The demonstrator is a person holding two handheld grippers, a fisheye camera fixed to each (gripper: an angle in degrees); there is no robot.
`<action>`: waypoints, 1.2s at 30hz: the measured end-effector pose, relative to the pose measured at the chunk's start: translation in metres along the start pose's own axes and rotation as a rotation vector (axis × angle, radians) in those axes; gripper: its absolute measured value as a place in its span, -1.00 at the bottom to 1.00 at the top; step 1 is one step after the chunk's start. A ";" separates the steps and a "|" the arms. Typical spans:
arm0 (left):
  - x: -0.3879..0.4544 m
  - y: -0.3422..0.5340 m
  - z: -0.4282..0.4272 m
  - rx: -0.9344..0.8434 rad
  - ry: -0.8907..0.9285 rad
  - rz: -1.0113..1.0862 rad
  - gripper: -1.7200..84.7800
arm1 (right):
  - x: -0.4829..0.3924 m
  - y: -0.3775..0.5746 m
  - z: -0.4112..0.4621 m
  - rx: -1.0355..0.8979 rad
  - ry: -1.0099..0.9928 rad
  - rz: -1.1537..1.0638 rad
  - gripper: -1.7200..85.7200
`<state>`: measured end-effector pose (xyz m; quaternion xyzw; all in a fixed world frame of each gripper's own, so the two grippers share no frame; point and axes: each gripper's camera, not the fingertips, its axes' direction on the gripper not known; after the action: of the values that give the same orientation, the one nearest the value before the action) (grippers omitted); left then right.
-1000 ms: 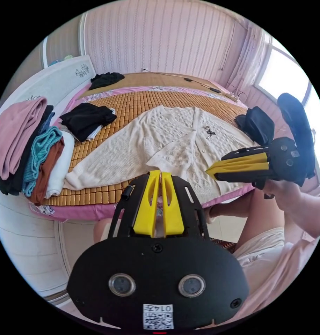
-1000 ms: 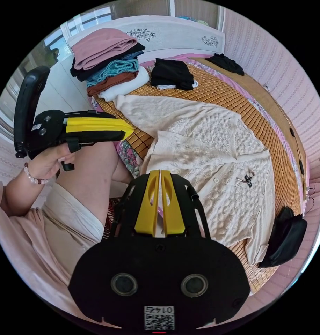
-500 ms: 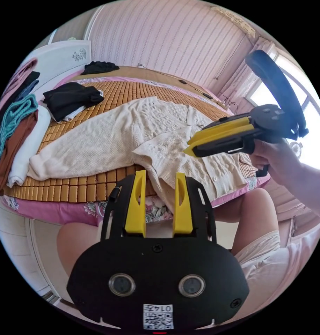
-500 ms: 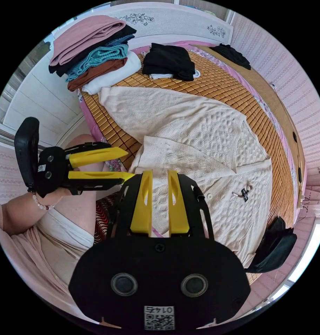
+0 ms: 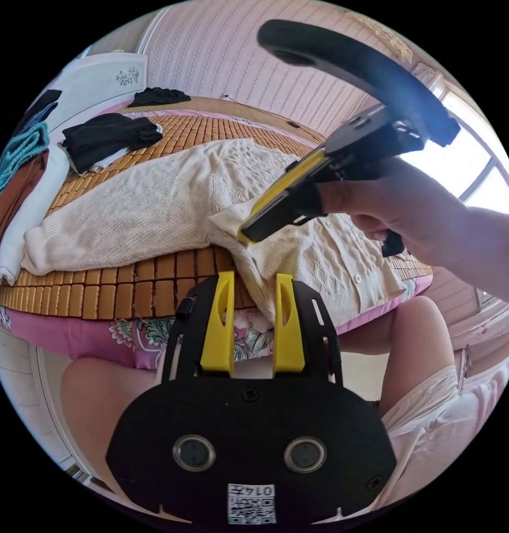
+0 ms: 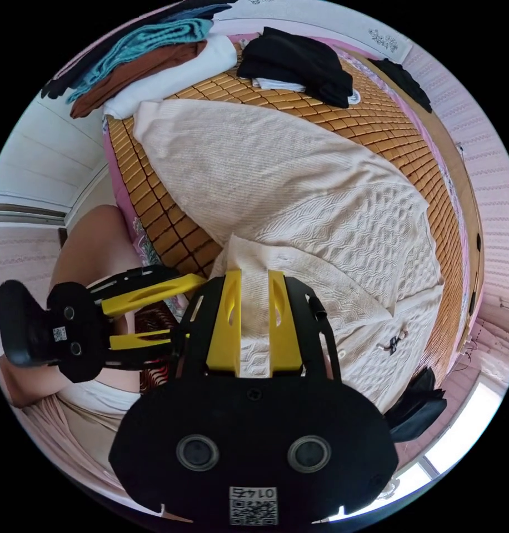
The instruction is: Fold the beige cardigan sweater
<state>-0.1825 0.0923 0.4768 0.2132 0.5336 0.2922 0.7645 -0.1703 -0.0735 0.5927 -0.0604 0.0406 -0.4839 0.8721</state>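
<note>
Left gripper view: my left tongs (image 5: 254, 294) stand apart, level with the bed edge, with the folded-over front corner of the beige cardigan (image 5: 154, 205) hanging just beyond their tips; nothing is clamped. A second ago they were together, so they have opened. The right tongs (image 5: 249, 236) have come across from the side and now touch that same corner; from here I cannot tell their gap. The cardigan lies spread on the bamboo mat (image 5: 126, 288) of the bed.

Right gripper view: right tongs (image 6: 253, 288) apart, also opened since a second ago, now over the cardigan's (image 6: 299, 189) front panel. Left tongs (image 6: 179, 308) apart beside them, at the mat (image 6: 154, 233) edge. Folded clothes stack (image 6: 149, 61) far off.

Judgement: both tongs are set for a grasp of the near hem; the fold has not begun.
</note>
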 end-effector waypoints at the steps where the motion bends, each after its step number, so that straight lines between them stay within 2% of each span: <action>1: -0.002 -0.001 0.001 0.000 0.002 -0.004 -0.72 | 0.003 -0.002 0.003 0.005 -0.017 0.004 -0.88; 9: -0.006 -0.007 0.005 0.002 -0.012 0.010 -0.78 | 0.022 0.007 0.003 0.016 -0.013 -0.007 -0.95; 13: -0.007 -0.011 0.006 -0.006 0.014 -0.001 -0.85 | 0.044 0.036 -0.010 0.103 -0.087 0.076 -0.97; 20: 0.006 -0.015 -0.010 0.071 0.036 0.049 -0.89 | 0.095 0.182 -0.052 0.386 -0.180 0.338 -0.97; 22: 0.012 -0.016 -0.017 0.101 0.050 0.073 -0.89 | 0.101 0.225 -0.042 0.384 -0.180 0.415 -0.97; 25: 0.025 -0.018 -0.031 0.151 0.070 0.110 -0.89 | 0.108 0.278 -0.004 0.282 -0.188 0.527 -0.97; 28: 0.042 -0.026 -0.036 0.107 0.028 0.160 -0.84 | 0.113 0.308 0.020 0.216 -0.201 0.619 -0.95; 32: 0.067 -0.033 -0.030 -0.015 0.037 0.248 -0.81 | 0.124 0.314 0.023 0.296 -0.238 0.646 -0.83; 36: 0.094 -0.039 -0.011 -0.154 0.050 0.323 -0.76 | 0.132 0.299 0.041 0.266 -0.275 0.637 -0.78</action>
<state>-0.1600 0.1272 0.3825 0.2297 0.4874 0.4564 0.7080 0.1557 -0.0259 0.5880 0.0050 -0.1234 -0.1765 0.9765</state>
